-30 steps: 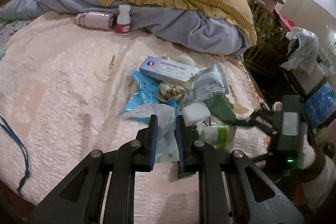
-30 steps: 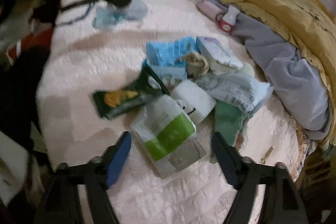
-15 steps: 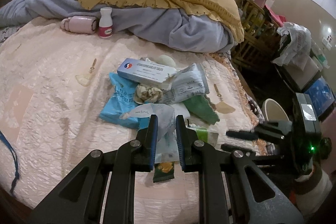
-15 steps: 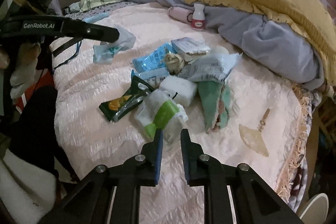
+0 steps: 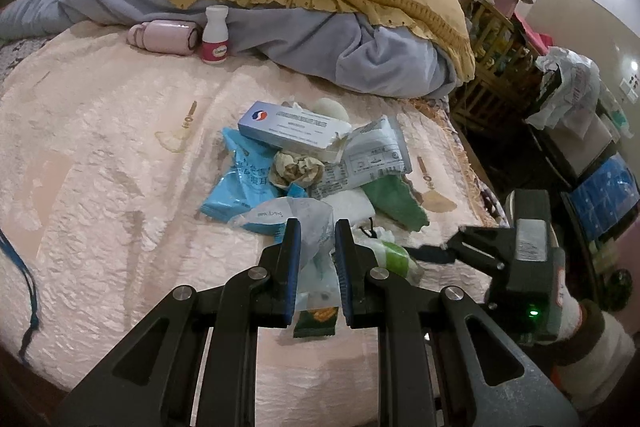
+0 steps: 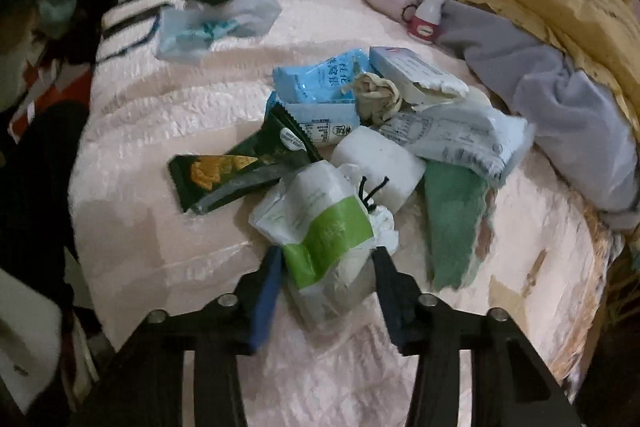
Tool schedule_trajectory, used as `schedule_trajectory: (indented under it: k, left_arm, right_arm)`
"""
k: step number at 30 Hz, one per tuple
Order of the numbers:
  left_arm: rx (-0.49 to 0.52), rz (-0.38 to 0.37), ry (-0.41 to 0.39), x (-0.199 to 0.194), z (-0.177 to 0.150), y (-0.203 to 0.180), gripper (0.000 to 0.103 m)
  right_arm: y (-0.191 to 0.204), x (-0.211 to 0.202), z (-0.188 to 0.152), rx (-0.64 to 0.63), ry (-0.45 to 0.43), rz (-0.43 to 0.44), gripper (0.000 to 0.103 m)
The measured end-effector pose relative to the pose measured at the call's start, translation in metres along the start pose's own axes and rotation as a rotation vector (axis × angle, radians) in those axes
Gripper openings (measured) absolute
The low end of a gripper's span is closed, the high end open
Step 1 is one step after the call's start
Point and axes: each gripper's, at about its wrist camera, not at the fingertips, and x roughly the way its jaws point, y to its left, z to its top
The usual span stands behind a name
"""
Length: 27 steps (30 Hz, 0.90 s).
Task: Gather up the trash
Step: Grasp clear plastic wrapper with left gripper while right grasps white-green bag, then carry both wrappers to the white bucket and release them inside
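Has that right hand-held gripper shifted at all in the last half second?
Yes. The right hand-held gripper moved in over the green-and-white packet, its jaws opening around it, nearer the green cloth.

Crumpled wrappers lie heaped on the bedspread: a green-and-white packet [image 6: 324, 231], blue packet [image 6: 320, 79], dark snack wrapper [image 6: 232, 175], torn box [image 6: 412, 75].

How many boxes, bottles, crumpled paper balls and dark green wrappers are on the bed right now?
Medicine box: 1
Bottle: 1
Crumpled paper ball: 1
Dark green wrapper: 1
Total: 4
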Motion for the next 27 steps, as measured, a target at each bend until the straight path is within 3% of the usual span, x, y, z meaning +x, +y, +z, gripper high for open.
schedule_trajectory:
  k: [8, 15, 22, 27]
  left_arm:
    - [0.025, -0.038, -0.011, 0.003, 0.007, -0.025, 0.015]
    - [0.089, -0.056, -0.005, 0.015, 0.008, -0.068, 0.015]
    - [0.172, -0.064, 0.001, 0.032, 0.007, -0.121, 0.015]
    - [0.205, -0.146, 0.026, 0.047, 0.005, -0.158, 0.015]
  right_arm:
    - [-0.014, -0.058, -0.026, 0.183, -0.136, 0.04, 0.032]
    - [-0.04, -0.109, -0.067, 0.434, -0.242, -0.016, 0.032]
    - [-0.068, -0.133, -0.106, 0.579, -0.264, -0.082, 0.032]
    - [-0.085, -0.156, -0.139, 0.653, -0.283, -0.141, 0.032]
